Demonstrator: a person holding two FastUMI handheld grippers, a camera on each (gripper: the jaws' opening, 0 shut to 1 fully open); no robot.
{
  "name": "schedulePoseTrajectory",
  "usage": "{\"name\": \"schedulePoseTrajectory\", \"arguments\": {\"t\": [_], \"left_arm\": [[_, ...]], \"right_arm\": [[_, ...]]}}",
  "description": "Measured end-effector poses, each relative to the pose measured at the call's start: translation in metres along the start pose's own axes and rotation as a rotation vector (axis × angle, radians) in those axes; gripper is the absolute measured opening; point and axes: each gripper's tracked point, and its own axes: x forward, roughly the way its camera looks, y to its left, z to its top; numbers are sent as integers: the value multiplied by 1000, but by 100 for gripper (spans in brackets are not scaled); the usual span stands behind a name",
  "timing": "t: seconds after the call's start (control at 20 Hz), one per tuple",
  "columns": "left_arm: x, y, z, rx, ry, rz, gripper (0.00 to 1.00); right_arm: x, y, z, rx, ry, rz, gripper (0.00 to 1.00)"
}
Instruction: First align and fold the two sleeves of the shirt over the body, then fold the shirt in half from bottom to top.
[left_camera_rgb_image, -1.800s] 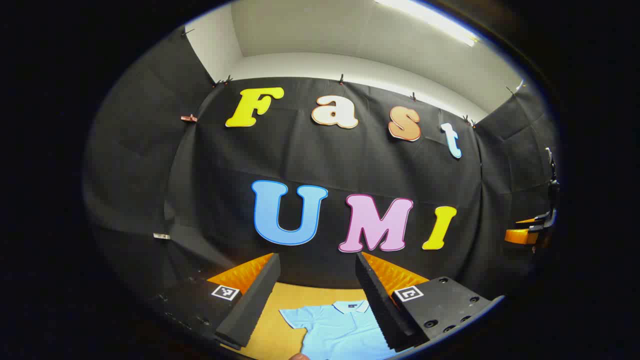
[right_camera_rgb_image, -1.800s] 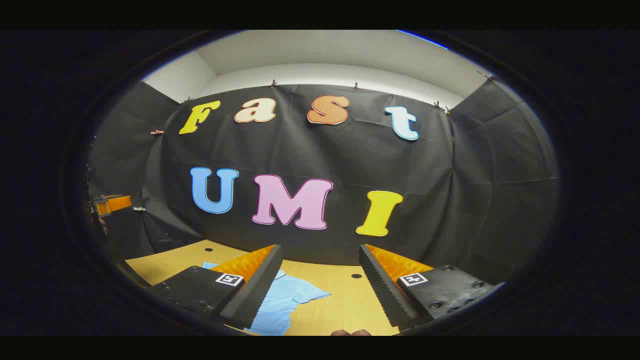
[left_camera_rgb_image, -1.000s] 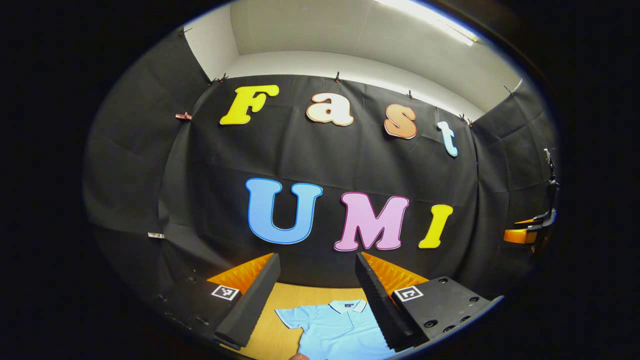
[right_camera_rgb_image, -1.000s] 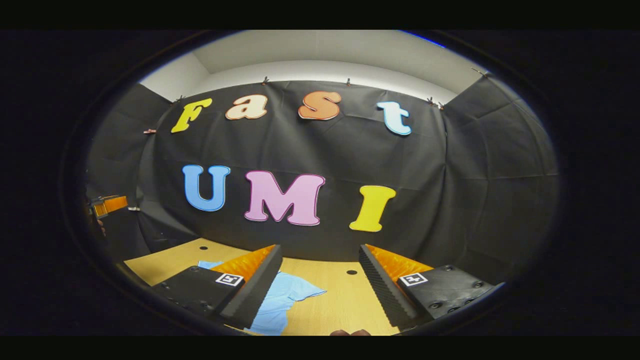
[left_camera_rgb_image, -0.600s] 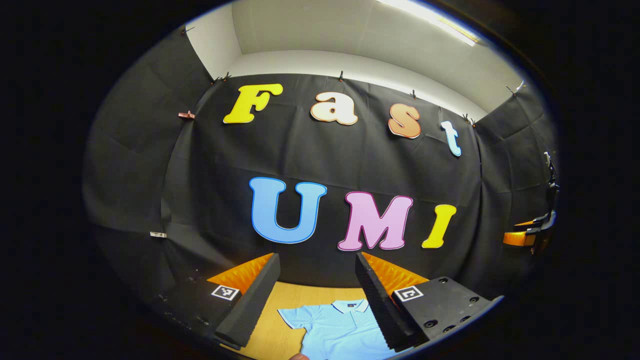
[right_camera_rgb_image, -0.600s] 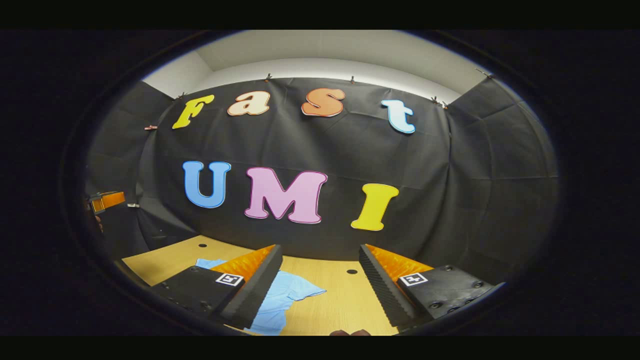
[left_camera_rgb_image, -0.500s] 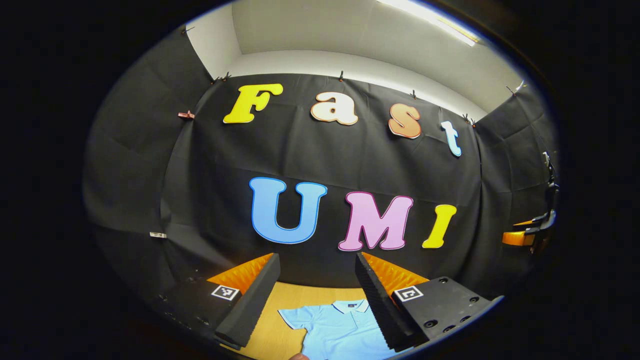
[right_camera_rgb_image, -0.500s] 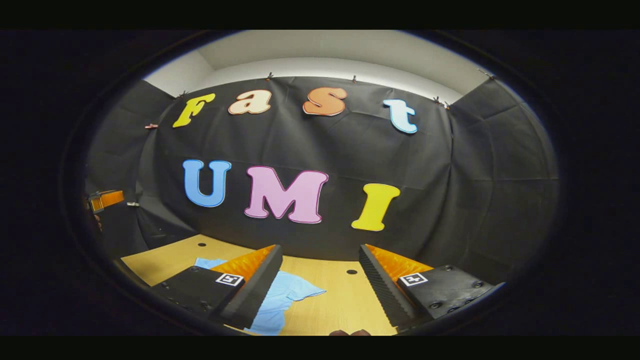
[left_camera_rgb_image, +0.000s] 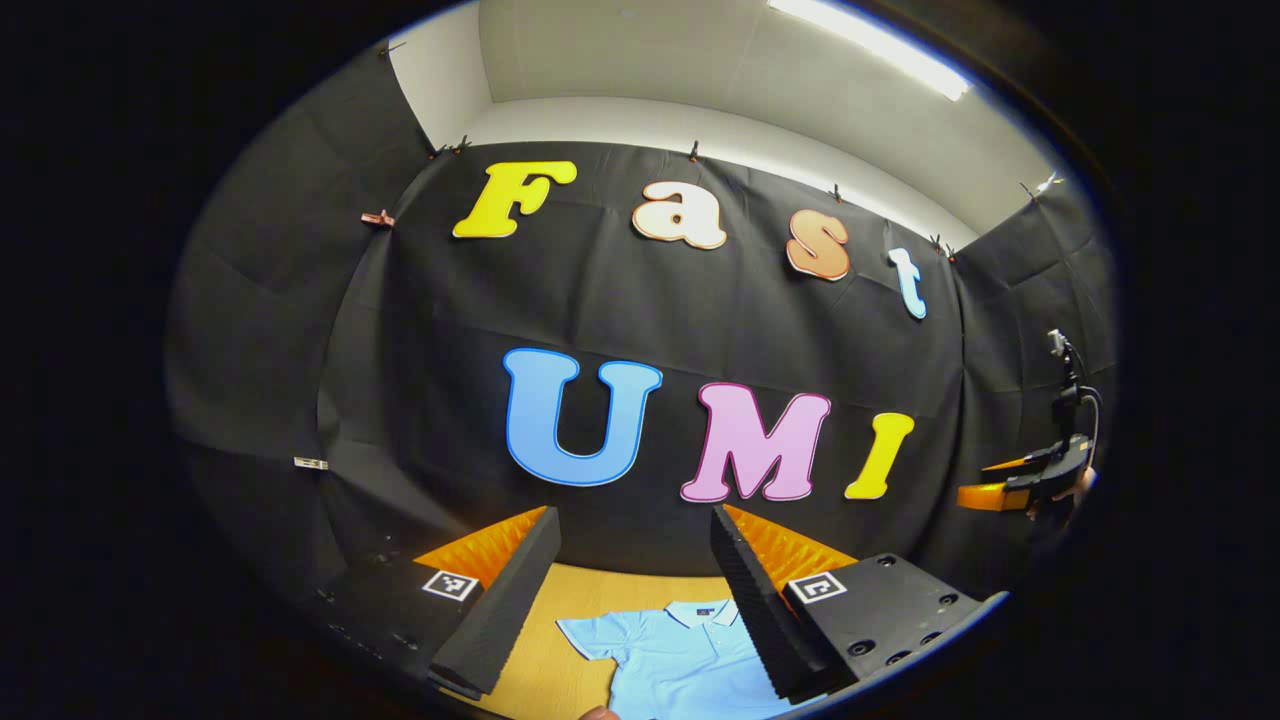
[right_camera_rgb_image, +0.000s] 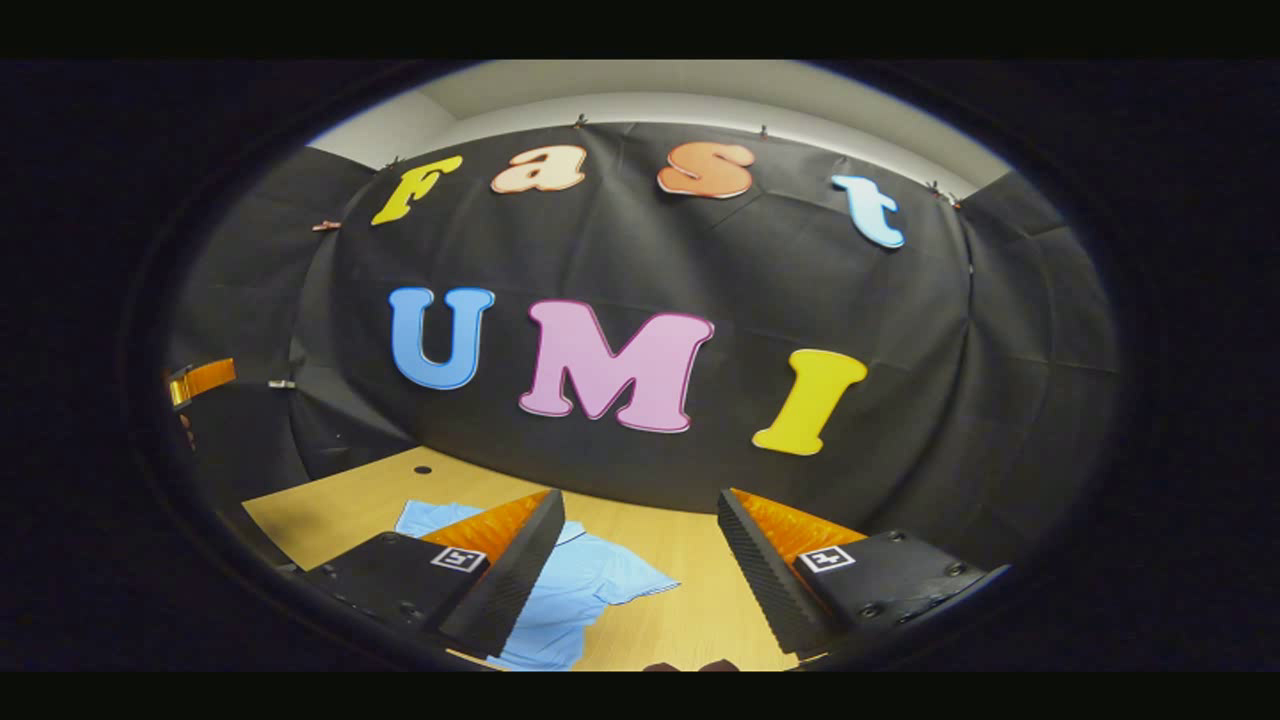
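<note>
Light blue polo shirt (left_camera_rgb_image: 678, 660) lies flat on the wooden surface (left_camera_rgb_image: 545, 668), unfolded, front up. In the left gripper view its collar (left_camera_rgb_image: 700, 612) points toward the surface's far edge, at the foot of the black cloth wall (left_camera_rgb_image: 640, 300), and the body runs back toward the near edge, so the long axis goes far edge to near edge. One short sleeve (left_camera_rgb_image: 590, 636) sticks out sideways toward the surface's left edge, roughly square to that axis; the other sleeve is hidden behind a finger in this view. Left gripper (left_camera_rgb_image: 634, 560) hangs above the shirt, fingers spread wide, nothing between them, no contact with the fabric. A bit of a hand (left_camera_rgb_image: 598, 713) shows at the bottom edge of that view. Right gripper (right_camera_rgb_image: 640, 545) is likewise wide open and holds nothing, above bare surface (right_camera_rgb_image: 690, 600) just to the right of the shirt. In the right gripper view the shirt (right_camera_rgb_image: 580, 590) sits low left, partly behind the left-hand finger, with one sleeve (right_camera_rgb_image: 640, 585) splayed out toward the surface's right edge and lying flat. The right gripper also appears far off at the right rim of the left gripper view (left_camera_rgb_image: 1020, 487), well apart from the left one and held up off the surface. Neither sleeve is folded over the body.
</note>
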Motion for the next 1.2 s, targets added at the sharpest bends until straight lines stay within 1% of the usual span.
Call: {"name": "schedulePoseTrajectory", "arguments": {"t": [0.2, 0.3, 0.4, 0.55, 0.65, 0.7, 0.8, 0.95, 1.05, 1.1, 1.2], "left_arm": [[10, 13, -8, -9, 23, 61, 97], [19, 16, -12, 6, 39, 101, 97], [27, 14, -15, 31, 43, 135, 97], [54, -3, -19, 73, 51, 146, 97], [75, -16, -30, 53, 78, 146, 97], [83, -24, -35, 36, 87, 143, 97], [99, -29, -47, 15, 103, 169, 97], [112, -35, -67, 3, 139, 202, 97], [117, -40, -75, 5, 159, 184, 97], [119, -41, -75, 15, 173, 171, 97], [119, -32, -79, 51, 203, 157, 97]], "right_arm": [[65, -3, -40, -13, 97, 40, 97], [101, -10, -71, 6, 155, 53, 97], [139, -15, -109, 35, 220, 79, 97], [186, -26, -172, 46, 325, 102, 98], [211, -34, -220, 49, 403, 124, 98], [220, -36, -244, 53, 442, 136, 98], [233, -40, -287, 82, 525, 155, 98], [242, -47, -338, 134, 646, 158, 98], [242, -46, -366, 168, 731, 147, 96], [243, -47, -378, 179, 761, 133, 98], [245, -47, -396, 188, 800, 105, 96]]}}
